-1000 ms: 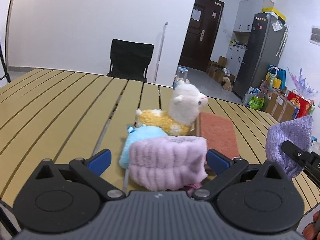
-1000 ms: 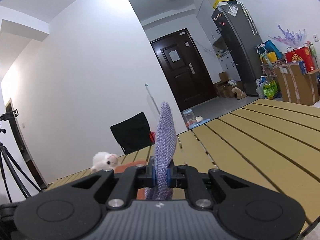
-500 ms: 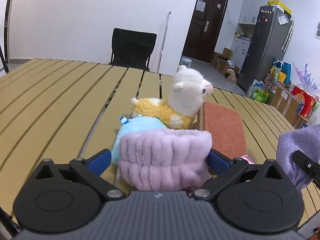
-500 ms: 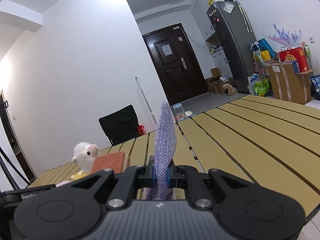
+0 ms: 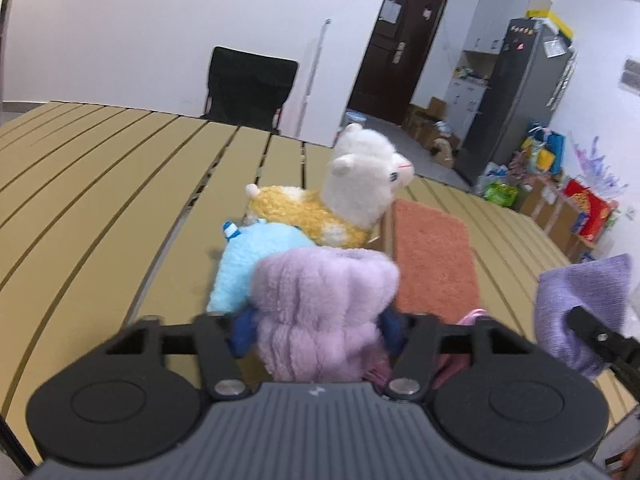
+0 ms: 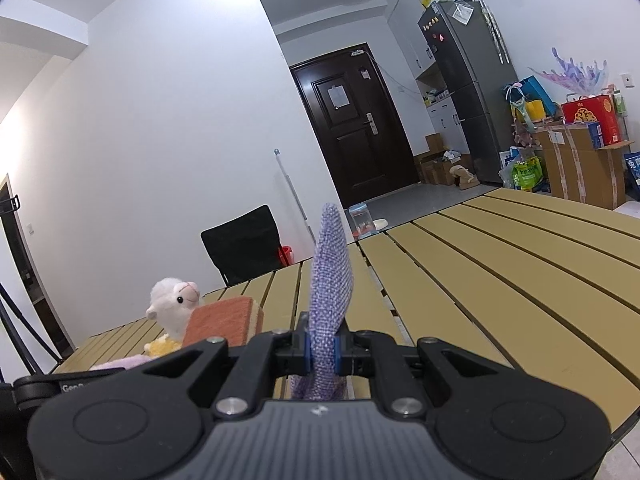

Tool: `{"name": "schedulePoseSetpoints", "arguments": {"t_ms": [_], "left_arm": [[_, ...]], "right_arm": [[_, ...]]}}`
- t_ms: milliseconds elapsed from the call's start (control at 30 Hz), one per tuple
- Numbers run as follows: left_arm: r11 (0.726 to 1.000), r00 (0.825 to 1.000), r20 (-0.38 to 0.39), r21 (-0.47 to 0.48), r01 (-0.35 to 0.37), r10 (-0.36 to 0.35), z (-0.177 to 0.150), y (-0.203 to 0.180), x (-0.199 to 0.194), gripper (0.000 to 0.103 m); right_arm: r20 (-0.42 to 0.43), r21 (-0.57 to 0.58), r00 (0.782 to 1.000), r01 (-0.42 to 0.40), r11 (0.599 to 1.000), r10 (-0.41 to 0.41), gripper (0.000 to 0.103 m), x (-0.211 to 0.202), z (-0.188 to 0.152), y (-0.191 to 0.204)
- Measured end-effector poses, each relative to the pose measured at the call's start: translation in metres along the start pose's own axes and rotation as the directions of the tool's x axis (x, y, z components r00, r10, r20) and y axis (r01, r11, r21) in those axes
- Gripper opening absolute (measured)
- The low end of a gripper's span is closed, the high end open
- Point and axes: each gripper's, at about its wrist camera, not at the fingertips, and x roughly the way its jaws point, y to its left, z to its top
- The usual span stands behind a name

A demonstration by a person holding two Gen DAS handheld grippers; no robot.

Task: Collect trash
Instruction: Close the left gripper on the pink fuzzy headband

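My left gripper (image 5: 318, 330) is shut on a fluffy lilac plush band (image 5: 320, 304), squeezed between the blue pads just above the slatted table (image 5: 100, 208). Behind it lie a light blue plush (image 5: 256, 260) and a white and yellow alpaca plush (image 5: 340, 208), next to an orange sponge (image 5: 432, 256). My right gripper (image 6: 322, 350) is shut on a purple woven cloth (image 6: 330, 280) that stands up between its pads; the cloth also shows in the left wrist view (image 5: 580, 300) at the right.
The alpaca (image 6: 172, 304) and the sponge (image 6: 224, 320) show to the left in the right wrist view. A black chair (image 5: 248, 84) stands behind the table. A dark door (image 6: 352, 120), a fridge (image 6: 468, 80) and boxes (image 6: 580, 160) are in the back.
My left gripper has closed from open onto the lilac plush band. My right gripper has kept its hold on the purple cloth and turned a little toward the toys.
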Motion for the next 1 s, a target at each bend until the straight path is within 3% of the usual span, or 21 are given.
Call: {"name": "schedulePoseSetpoints", "arguments": {"t_ms": [100,200,1000], "left_arm": [[1.0,1.0,0.009,0.003,0.017,-0.018,0.002,0.001,-0.005,0.035],[1.0,1.0,0.024,0.01,0.018,-0.019,0.002,0.001,-0.012,0.031],[0.995,0.987,0.159,0.092,-0.039,0.024,-0.01,-0.005,-0.111,0.031]], "right_arm": [[-0.002,-0.001,1.0,-0.005,1.0,0.005,0.01,-0.004,-0.001,-0.002],[-0.002,-0.006,1.0,-0.011,1.0,0.011,0.01,-0.005,0.0,-0.002],[0.015,-0.077,0.997,-0.069,0.995,0.07,0.01,-0.066,0.003,0.007]]}}
